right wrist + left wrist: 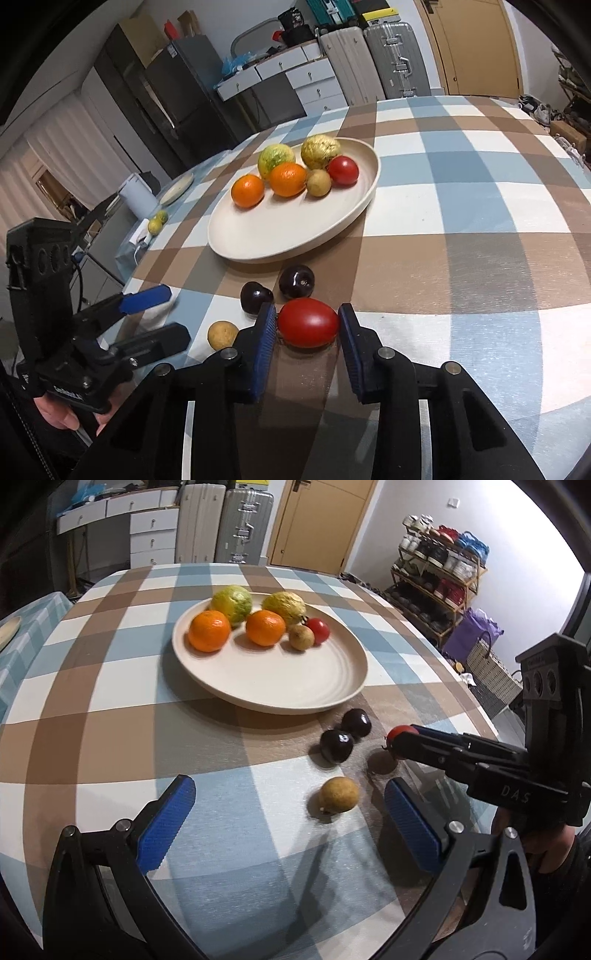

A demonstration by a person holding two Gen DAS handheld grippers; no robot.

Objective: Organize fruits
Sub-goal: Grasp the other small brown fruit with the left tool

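A cream plate [277, 679] [277, 236] on the checked tablecloth carries two oranges [208, 630], two yellow-green fruits [232, 603], a small tan fruit [301, 637] and a red tomato [318, 629]. Nearer, two dark plums [336, 746] [295, 281] and a small yellow-brown fruit [338, 795] [222, 334] lie on the cloth. My right gripper [307, 332] [400, 744] is shut on another red tomato [307, 322] [402, 731], both blue pads pressing its sides just above the cloth. My left gripper [291, 819] [173, 314] is open, with nothing between its pads, the yellow-brown fruit just ahead of it.
The table's right edge [480, 716] drops off toward a shoe rack [439, 576] and a purple bag [469, 631]. A lower side table to the left holds a second plate [177, 188] and a white jug [138, 195]. Suitcases [373, 59] stand beyond.
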